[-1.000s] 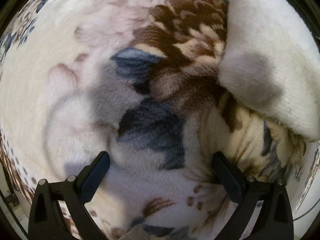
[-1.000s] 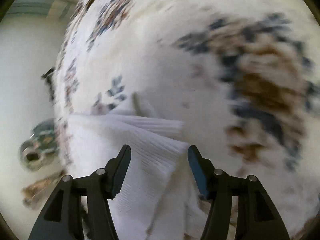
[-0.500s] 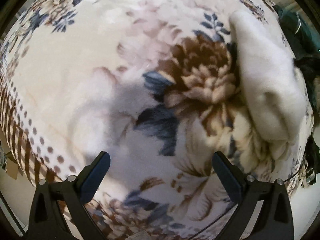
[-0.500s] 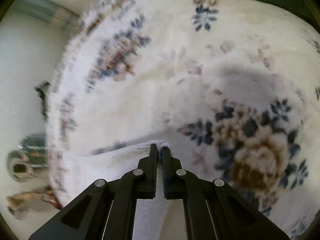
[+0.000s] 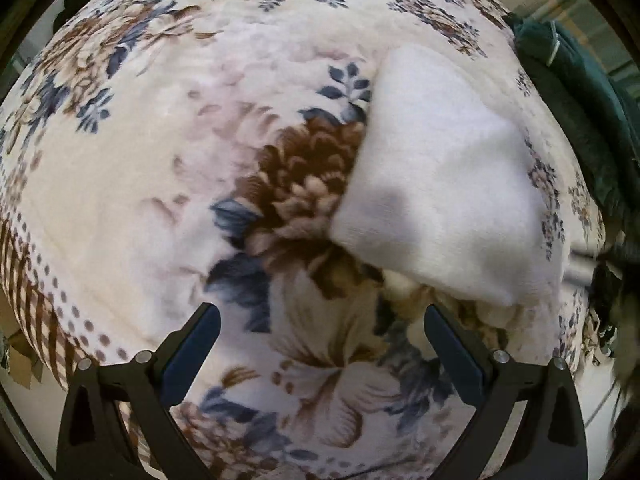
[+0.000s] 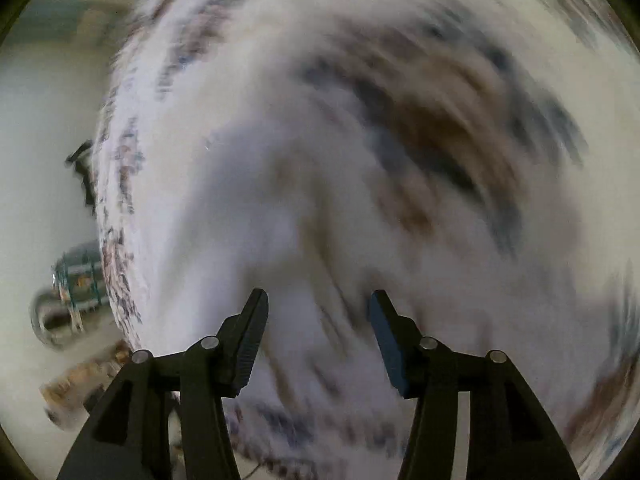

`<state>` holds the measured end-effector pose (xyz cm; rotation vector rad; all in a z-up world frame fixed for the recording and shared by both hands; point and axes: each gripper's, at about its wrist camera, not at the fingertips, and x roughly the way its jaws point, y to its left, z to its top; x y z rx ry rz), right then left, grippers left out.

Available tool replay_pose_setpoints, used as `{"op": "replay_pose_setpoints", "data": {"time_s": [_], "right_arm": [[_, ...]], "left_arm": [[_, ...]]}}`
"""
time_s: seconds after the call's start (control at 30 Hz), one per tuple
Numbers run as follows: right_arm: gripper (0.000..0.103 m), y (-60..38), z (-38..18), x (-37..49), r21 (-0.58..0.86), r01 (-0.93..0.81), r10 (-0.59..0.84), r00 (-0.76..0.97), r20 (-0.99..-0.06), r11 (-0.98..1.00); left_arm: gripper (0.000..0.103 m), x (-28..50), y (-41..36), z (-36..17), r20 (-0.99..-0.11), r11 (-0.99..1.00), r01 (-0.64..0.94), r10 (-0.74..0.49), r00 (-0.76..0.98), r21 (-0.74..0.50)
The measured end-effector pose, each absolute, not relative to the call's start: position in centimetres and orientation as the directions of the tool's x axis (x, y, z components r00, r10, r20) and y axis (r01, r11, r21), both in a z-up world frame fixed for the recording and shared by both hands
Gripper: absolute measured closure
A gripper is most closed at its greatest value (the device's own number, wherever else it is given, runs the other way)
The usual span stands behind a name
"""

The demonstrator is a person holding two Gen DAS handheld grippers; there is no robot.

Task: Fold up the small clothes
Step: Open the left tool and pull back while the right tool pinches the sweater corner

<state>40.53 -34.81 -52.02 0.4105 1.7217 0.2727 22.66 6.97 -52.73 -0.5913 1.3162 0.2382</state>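
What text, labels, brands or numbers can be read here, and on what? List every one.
None can be read.
Floral blanket: printed flowers only, no words.
White garment: plain, with no label in view.
Right wrist view: too blurred by motion to read anything, including the clutter beside the blanket.

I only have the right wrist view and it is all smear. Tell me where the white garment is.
Observer: The left wrist view shows the white garment folded over, lying on the floral blanket up and to the right of the left gripper.
Operator: Report whether the left gripper holds it.
Observer: No. Its jaws stand wide apart over bare blanket, clear of the garment.
Operator: Say what lies beyond the garment.
Observer: A dark green cloth sits past the blanket's right edge.
Operator: Confirm my own gripper.
Observer: The right gripper has just been opening; nothing sits between its jaws.
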Motion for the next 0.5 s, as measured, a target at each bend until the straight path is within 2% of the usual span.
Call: {"op": "replay_pose_setpoints", "data": {"time_s": [0.07,0.13,0.17,0.27,0.3,0.33,0.43,0.47,0.5], "right_arm": [[0.048,-37.5,-53.2,36.1,0.43,0.257,0.479,-0.171,-0.861,0.865],[0.048,-39.3,-55.5,32.0,0.486,0.431,0.6,-0.183,-0.778,0.761],[0.048,-39.9,-57.0,30.0,0.516,0.526,0.667,-0.139,-0.732,0.676],[0.05,-39.6,-60.3,28.0,0.559,0.622,0.724,-0.018,-0.69,0.548],[0.073,-39.4,-61.6,27.6,0.577,0.653,0.737,0.041,-0.674,0.491],[0.086,-39.0,-62.6,27.6,0.582,0.667,0.73,0.081,-0.678,0.466],[0.091,-37.0,-64.1,28.4,0.695,0.662,0.828,0.201,-0.524,0.28],[0.091,-36.2,-64.0,29.0,0.764,0.621,0.871,0.263,-0.414,0.175],[0.091,-35.8,-64.0,29.5,0.785,0.593,0.882,0.257,-0.396,0.18]], "left_arm": [[0.0,23.1,6.3,-53.1,-0.954,0.837,-0.473,-0.175,0.242,-0.274],[0.0,23.2,5.7,-53.4,-0.955,0.845,-0.459,-0.188,0.229,-0.276],[0.0,23.3,5.4,-53.5,-0.957,0.849,-0.453,-0.191,0.22,-0.273],[0.0,23.6,4.6,-53.5,-0.958,0.855,-0.441,-0.199,0.208,-0.274],[0.0,23.7,4.4,-53.4,-0.958,0.855,-0.441,-0.201,0.204,-0.273],[0.0,23.8,4.3,-53.3,-0.956,0.853,-0.439,-0.208,0.206,-0.281],[0.0,24.0,4.0,-53.1,-0.954,0.856,-0.429,-0.216,0.208,-0.287],[0.0,24.1,4.0,-53.1,-0.954,0.858,-0.425,-0.217,0.208,-0.288],[0.0,24.2,4.0,-53.2,-0.954,0.861,-0.421,-0.217,0.206,-0.286]]}}
